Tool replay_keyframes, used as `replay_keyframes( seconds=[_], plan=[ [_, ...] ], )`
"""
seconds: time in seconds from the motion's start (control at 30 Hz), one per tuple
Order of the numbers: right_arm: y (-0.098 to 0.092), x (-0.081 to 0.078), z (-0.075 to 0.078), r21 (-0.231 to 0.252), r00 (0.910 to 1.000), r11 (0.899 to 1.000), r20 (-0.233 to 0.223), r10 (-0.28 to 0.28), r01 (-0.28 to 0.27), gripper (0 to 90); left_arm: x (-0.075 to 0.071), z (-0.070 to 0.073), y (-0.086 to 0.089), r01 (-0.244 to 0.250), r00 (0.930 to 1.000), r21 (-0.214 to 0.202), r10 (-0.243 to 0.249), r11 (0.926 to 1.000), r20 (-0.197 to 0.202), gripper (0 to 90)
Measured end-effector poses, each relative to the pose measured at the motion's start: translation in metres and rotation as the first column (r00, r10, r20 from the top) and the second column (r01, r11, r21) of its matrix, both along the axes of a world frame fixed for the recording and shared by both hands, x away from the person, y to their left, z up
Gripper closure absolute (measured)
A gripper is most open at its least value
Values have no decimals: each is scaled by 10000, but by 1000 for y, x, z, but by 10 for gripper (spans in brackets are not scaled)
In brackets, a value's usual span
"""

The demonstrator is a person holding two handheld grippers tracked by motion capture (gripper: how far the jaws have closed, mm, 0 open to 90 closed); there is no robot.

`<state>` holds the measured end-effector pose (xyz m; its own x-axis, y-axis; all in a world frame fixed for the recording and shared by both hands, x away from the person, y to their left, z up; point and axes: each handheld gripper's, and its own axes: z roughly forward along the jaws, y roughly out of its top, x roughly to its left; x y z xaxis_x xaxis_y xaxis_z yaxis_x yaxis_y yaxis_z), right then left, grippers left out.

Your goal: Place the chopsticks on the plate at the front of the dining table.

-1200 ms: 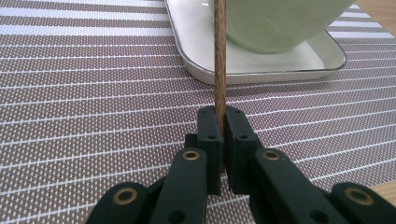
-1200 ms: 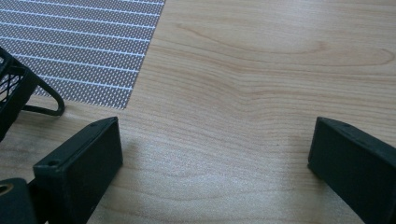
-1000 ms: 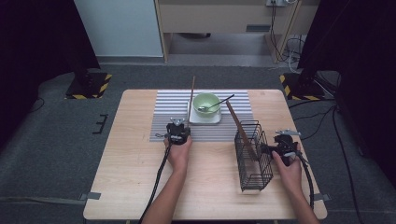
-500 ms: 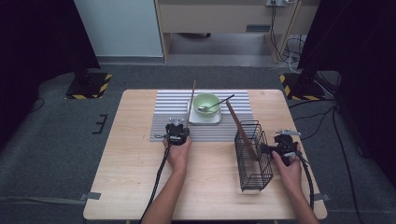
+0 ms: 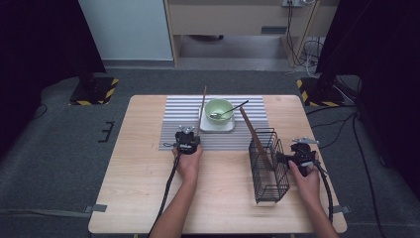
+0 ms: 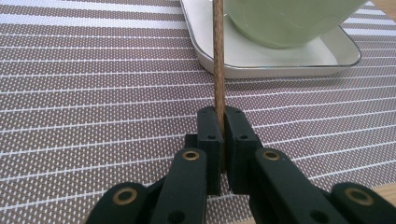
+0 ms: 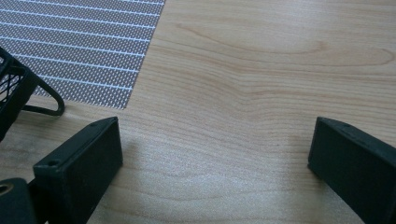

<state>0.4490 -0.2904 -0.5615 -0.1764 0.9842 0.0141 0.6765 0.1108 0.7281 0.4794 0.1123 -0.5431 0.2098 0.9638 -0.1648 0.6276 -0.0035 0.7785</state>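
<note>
Striped mat [image 6: 93, 70]; chopstick [image 6: 218, 56] tip cut off, left gripper [image 6: 222, 135] clamped.

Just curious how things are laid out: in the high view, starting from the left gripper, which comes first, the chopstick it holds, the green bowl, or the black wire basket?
1. Chopstick: clamped in the left gripper, pointing away up the mat.
2. Green bowl: on its white tray, just beyond and to the right.
3. Black wire basket: farthest, over by the right gripper.
</note>
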Motion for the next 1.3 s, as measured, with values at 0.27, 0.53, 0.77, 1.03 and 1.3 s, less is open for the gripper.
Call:
replay_keyframes(
  seconds=[0.27, 0.53, 0.77, 1.03, 1.3],
  plan=[
    [0, 0, 0, -1, 10000, 10000, 0, 1, -1, 31, 1, -1, 1, 65, 9999, 33, -65, 10000, -139, 858],
    [0, 0, 0, -1, 10000, 10000, -1, 1, -1, 31, 1, -2, 0, 58, 9997, 24, -57, 10000, -254, 858],
    [0, 0, 0, 0, 10000, 10000, -2, 0, 0, 31, 2, -2, 0, 85, 9993, -161, -91, 9998, -371, 858],
    [0, 0, 0, 1, 10000, 10000, -1, 1, -1, 31, 2, -2, -2, 108, 9992, -72, -111, 9999, -389, 857],
    [0, 0, 0, -1, 10000, 10000, 0, 3, -3, 31, 2, -1, -2, 57, 9991, -67, -60, 10000, -420, 857]
  ],
)
